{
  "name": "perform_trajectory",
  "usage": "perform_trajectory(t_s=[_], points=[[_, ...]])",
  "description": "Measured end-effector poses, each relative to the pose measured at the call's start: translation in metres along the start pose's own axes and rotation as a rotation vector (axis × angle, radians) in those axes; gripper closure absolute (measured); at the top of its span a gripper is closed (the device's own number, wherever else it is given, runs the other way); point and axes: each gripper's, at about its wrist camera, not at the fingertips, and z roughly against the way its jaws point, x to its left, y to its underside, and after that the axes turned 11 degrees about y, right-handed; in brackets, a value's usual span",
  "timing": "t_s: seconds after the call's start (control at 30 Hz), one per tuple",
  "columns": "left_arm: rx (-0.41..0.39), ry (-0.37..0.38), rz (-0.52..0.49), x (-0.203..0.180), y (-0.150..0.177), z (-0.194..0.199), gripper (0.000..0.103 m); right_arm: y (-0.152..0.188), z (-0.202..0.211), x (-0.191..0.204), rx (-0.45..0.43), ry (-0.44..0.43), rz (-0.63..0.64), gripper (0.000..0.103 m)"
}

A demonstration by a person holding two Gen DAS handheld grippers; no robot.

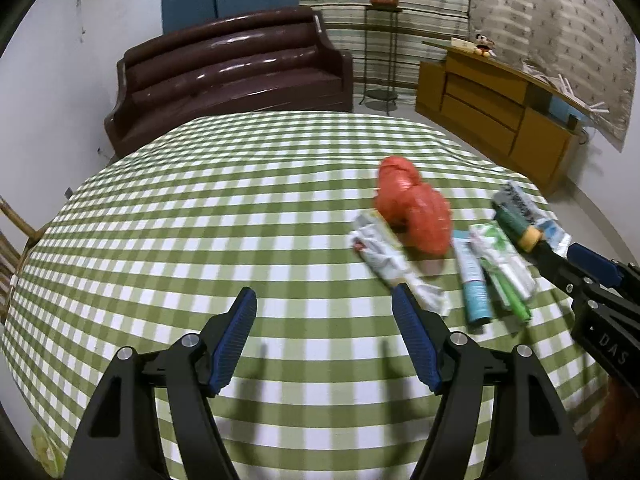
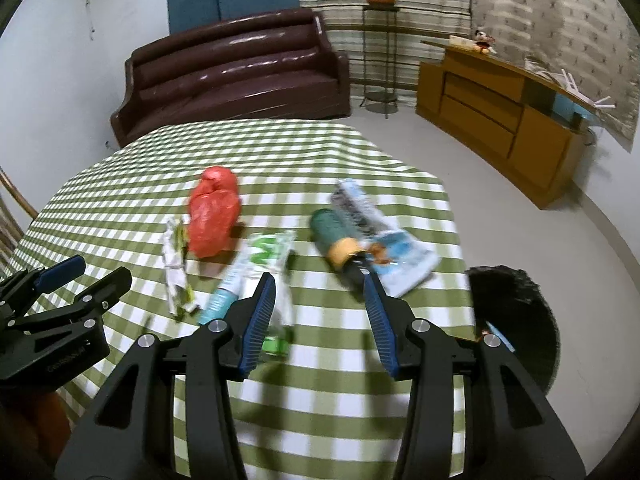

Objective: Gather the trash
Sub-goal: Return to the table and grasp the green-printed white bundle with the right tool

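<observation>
A living room with a dark brown sofa (image 2: 236, 64), a wooden sideboard (image 2: 500, 120) and a potted plant on a stand lies behind a table (image 1: 200, 208) covered in green-and-white checked cloth. The trash is spread across the near right part of the cloth, all within easy reach of both tools, which suggests it was laid out to be gathered piece by piece.

The left gripper (image 1: 324, 328) hangs low over bare cloth with its fingers spread wide and nothing between them. A crumpled white wrapper (image 1: 384, 256) lies just ahead of its right finger, touching or nearly touching the tip, and a red plastic bag (image 1: 412, 208) sits beyond that. Further to the right of those fingers lie a pale blue tube (image 1: 474, 284) and a green-and-white packet (image 1: 504, 264), side by side.

The right gripper (image 2: 320, 312) is also spread open and empty. Its left finger overlaps the green-and-white packet in view; its right fingertip sits at the yellow cap end of a dark green bottle (image 2: 332, 236), which lies on its side against a blue-and-white printed wrapper (image 2: 384, 240). The wide opening looks set to straddle a piece, probably the bottle, though blur makes the target uncertain.

To the right of the right fingers, off the table edge and lower down, a dark round bin (image 2: 516, 320) stands, likely there so pieces can be dropped straight in. Nothing appears collected yet.
</observation>
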Motion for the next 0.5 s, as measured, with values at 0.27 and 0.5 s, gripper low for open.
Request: perform_trajectory(t_s=[0.27, 0.5], points=[[0.014, 0.005, 0.030, 0.012, -0.001, -0.005, 0.034, -0.004, -0.019, 0.025, 0.047, -0.002, 0.042, 0.058], [0.024, 0.031, 0.035, 0.016, -0.004, -0.013, 0.034, -0.004, -0.033, 0.032, 0.088, 0.005, 0.070, 0.059]])
